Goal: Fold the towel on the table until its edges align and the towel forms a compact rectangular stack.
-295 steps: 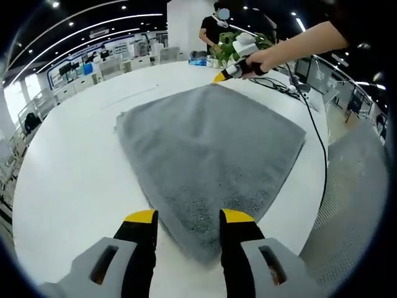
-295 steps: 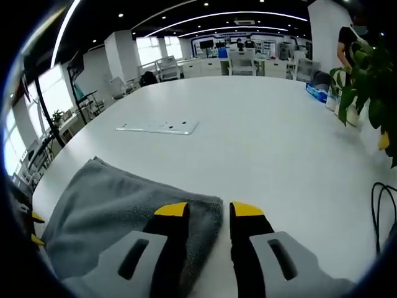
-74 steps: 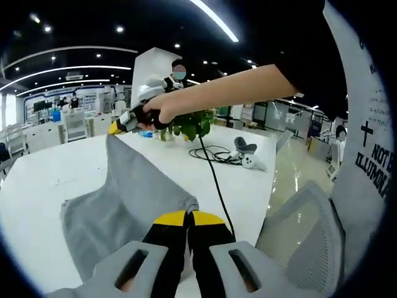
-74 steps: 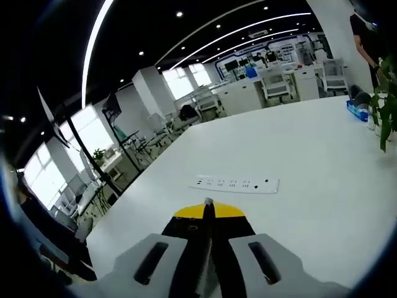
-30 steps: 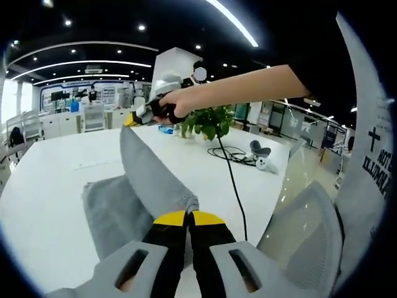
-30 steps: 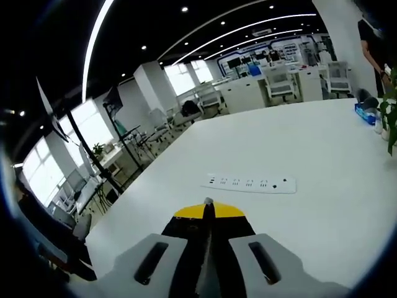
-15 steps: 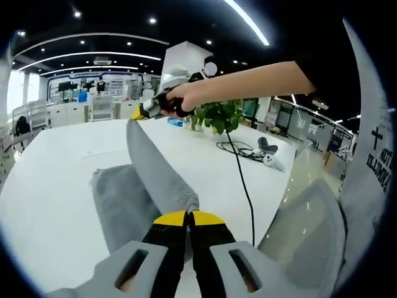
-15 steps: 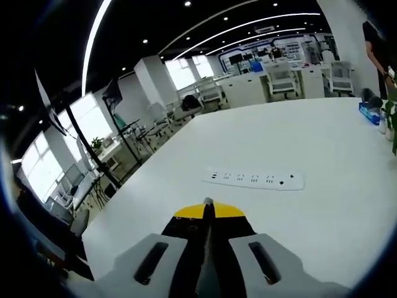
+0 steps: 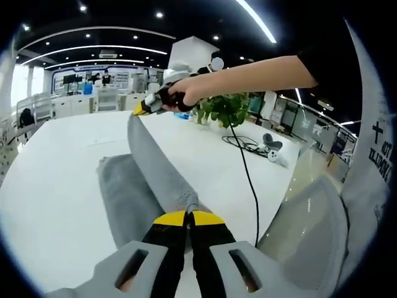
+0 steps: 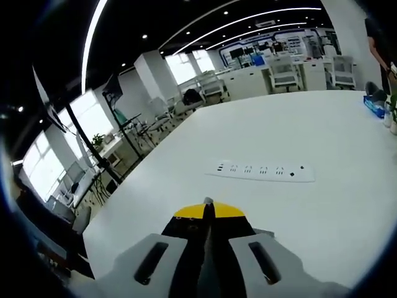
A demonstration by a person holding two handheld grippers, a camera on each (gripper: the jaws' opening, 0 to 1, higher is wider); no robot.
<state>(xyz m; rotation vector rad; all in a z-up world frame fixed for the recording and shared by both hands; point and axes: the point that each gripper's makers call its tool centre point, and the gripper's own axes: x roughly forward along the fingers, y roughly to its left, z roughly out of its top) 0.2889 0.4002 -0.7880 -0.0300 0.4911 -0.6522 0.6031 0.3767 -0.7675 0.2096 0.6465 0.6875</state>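
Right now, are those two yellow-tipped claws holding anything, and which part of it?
Yes: the grey towel. The left gripper pinches one corner, the right gripper the other end of that lifted edge, with the towel stretched between them above the table.

Legible text: one partial print, on my own shirt.
In my left gripper view, the white shirt (image 9: 372, 155) at the right edge carries a black cross above the fragments "NOT" and "ILLUM", cut off by the frame; I can read nothing elsewhere.
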